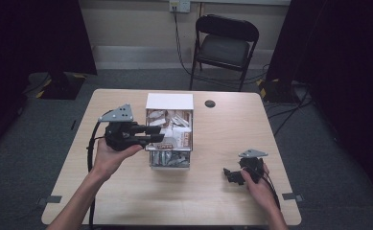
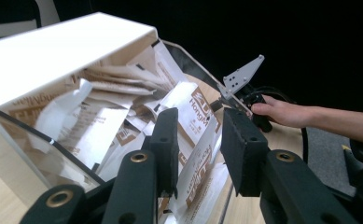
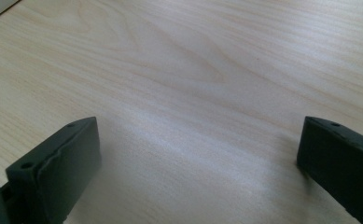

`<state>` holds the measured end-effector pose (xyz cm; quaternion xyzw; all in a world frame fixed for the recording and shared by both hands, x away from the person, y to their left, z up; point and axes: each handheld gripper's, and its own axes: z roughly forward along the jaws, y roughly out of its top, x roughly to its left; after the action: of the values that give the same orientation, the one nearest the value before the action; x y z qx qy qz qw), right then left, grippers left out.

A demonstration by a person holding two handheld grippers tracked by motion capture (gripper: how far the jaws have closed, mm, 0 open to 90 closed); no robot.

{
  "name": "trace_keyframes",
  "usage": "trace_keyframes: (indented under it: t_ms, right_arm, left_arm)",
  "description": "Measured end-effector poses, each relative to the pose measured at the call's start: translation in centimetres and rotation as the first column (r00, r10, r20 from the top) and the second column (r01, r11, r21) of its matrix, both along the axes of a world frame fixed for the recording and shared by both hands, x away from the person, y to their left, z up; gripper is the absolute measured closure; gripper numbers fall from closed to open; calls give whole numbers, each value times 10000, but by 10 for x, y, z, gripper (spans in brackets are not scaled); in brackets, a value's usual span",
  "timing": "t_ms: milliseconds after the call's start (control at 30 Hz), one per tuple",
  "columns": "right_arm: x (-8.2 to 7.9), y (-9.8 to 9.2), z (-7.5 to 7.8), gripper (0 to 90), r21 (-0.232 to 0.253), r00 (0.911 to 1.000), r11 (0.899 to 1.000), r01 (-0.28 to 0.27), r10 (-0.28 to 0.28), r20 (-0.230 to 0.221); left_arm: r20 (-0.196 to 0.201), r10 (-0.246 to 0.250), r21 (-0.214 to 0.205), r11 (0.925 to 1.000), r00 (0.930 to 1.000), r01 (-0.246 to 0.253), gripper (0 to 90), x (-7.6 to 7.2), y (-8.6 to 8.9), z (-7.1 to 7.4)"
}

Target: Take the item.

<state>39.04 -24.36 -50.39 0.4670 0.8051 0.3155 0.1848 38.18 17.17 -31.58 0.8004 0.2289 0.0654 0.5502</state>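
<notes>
A clear box (image 1: 169,102) with a white top (image 2: 53,51) stands at the table's middle, crammed with white-and-brown paper sachets (image 1: 173,133). My left gripper (image 1: 158,134) is held at the box's left side, its jaws reaching in over the sachets. In the left gripper view the left gripper (image 2: 200,128) is open, and one printed sachet (image 2: 194,116) runs through the gap between the jaws. My right gripper (image 1: 228,175) rests low at the table's right front, and the right gripper (image 3: 198,140) is wide open over bare wood. It is also seen as the right gripper (image 2: 251,100) in a hand beyond the box.
The light wooden table (image 1: 232,129) has a small black round disc (image 1: 210,103) near its far edge. A black folding chair (image 1: 225,45) stands behind the table, with cables on the floor. Dark curtains hang on both sides.
</notes>
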Motion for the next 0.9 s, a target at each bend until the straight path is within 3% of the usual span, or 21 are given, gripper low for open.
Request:
trace_keyframes:
  t_ms: [133, 200, 400, 567, 633, 767, 900]
  right_arm:
    - [0, 0, 0, 0, 3, 10000, 10000, 0, 0, 0]
    - [0, 0, 0, 0, 0, 10000, 10000, 0, 0, 0]
    - [0, 0, 0, 0, -6, 10000, 10000, -11, 11, 5]
    - [0, 0, 0, 0, 2, 10000, 10000, -3, 3, -1]
    - [0, 0, 0, 0, 1, 10000, 10000, -4, 4, -1]
    - [0, 0, 0, 0, 0, 10000, 10000, -2, 2, 0]
    - [0, 0, 0, 0, 1, 10000, 10000, -1, 1, 0]
  left_arm:
    - [12, -99, 399, 9992, 10000, 98, 701, 1, -7, -4]
    - [-113, -204, 323, 9993, 9997, 208, 693, 1, -8, -5]
    - [-65, -247, 943, 9952, 9997, 252, 742, 1, -15, -9]
    - [-107, -439, 979, 9942, 9990, 448, 760, 1, -14, -10]
    - [-117, -246, 1201, 9924, 9996, 258, 740, 1, -16, -11]
    - [-76, -419, 1356, 9899, 9991, 425, 734, 0, -19, -13]
    - [-175, -589, 1289, 9898, 9981, 607, 785, 1, -19, -14]
